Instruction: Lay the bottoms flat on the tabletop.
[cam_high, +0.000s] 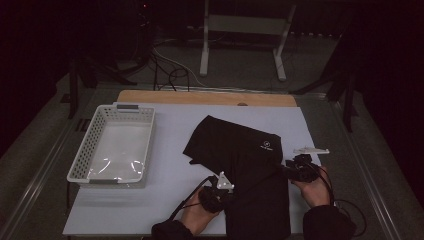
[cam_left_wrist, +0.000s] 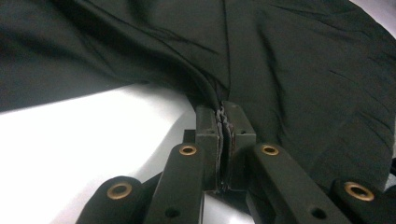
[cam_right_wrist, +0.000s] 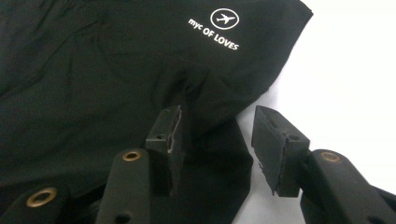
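Observation:
A black garment (cam_high: 240, 160) with a small white logo (cam_high: 266, 146) lies spread on the white table cover (cam_high: 170, 150), reaching down to the near edge. My left gripper (cam_high: 226, 191) is at its left edge. In the left gripper view the jaws (cam_left_wrist: 225, 112) are shut on a bunched fold of the black cloth (cam_left_wrist: 289, 56). My right gripper (cam_high: 286, 171) is at the garment's right edge. In the right gripper view it (cam_right_wrist: 219, 122) stands open, pads apart, with a flap of the black cloth (cam_right_wrist: 93, 70) lying loose between them below the printed logo (cam_right_wrist: 219, 28).
A white perforated basket (cam_high: 80, 162) stands on the left of the table and holds nothing. A wooden strip (cam_high: 200, 97) runs along the table's far edge. Behind it, on the floor, are a white metal stand (cam_high: 245, 25) and cables.

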